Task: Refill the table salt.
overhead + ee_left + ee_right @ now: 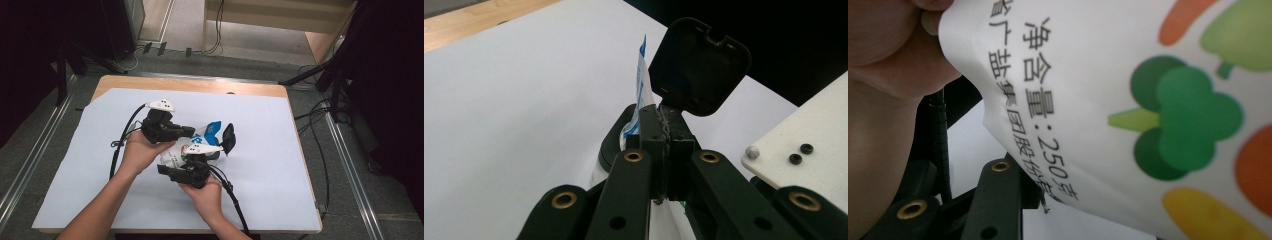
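A white bag (184,151) printed with blue and with vegetables hangs above the table between my two grippers. My left gripper (191,133) comes from the left, and its jaws are shut on the bag's thin edge (642,75), pressed flat together (663,114). My right gripper (210,148) comes from below, held by the person's right hand. One of its black pads (228,138) (699,65) stands against the bag's far right side. In the right gripper view the bag's printed face (1108,75) lies close over the jaws, with a hand at the upper left.
A white sheet (270,165) covers the wooden table (190,84). Black cables (120,145) trail from both grippers toward the person. Dark stands and floor cables (320,120) surround the table.
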### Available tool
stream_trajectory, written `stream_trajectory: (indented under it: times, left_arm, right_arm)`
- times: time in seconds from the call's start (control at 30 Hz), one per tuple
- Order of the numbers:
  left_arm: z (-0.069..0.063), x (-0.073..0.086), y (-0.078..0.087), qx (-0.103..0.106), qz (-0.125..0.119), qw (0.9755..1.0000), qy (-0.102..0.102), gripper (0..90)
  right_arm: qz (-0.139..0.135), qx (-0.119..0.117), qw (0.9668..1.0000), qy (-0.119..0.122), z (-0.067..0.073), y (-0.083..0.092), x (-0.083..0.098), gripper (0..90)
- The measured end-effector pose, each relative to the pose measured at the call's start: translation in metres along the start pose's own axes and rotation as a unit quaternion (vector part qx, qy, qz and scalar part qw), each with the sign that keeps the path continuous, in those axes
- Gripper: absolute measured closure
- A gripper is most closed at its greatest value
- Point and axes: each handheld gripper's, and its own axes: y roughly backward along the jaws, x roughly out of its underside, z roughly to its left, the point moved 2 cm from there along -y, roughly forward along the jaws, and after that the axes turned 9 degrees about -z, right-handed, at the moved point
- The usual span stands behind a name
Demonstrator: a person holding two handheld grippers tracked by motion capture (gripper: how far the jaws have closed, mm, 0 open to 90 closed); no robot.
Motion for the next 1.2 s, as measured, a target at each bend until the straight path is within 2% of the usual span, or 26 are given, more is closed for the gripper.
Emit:
stream_trajectory:
  times: [0.57,0.97,1.2]
  left_arm:
    - [-0.0005,-0.0006,0.0017,-0.001,0.000,1.0000,0.003,90.0]
    - [-0.0009,-0.0009,0.0020,0.003,-0.006,1.0000,0.000,89.9]
    - [-0.0017,-0.0007,0.0007,0.002,-0.007,1.0000,0.001,89.6]
  right_arm:
    - [0.000,0.011,0.9999,-0.003,-0.0015,-0.0011,0.0051,64.1]
    - [-0.007,-0.008,0.9997,-0.022,0.0017,0.0015,0.0006,63.9]
    - [-0.006,-0.007,0.9997,-0.023,0.0023,0.0021,-0.0007,63.7]
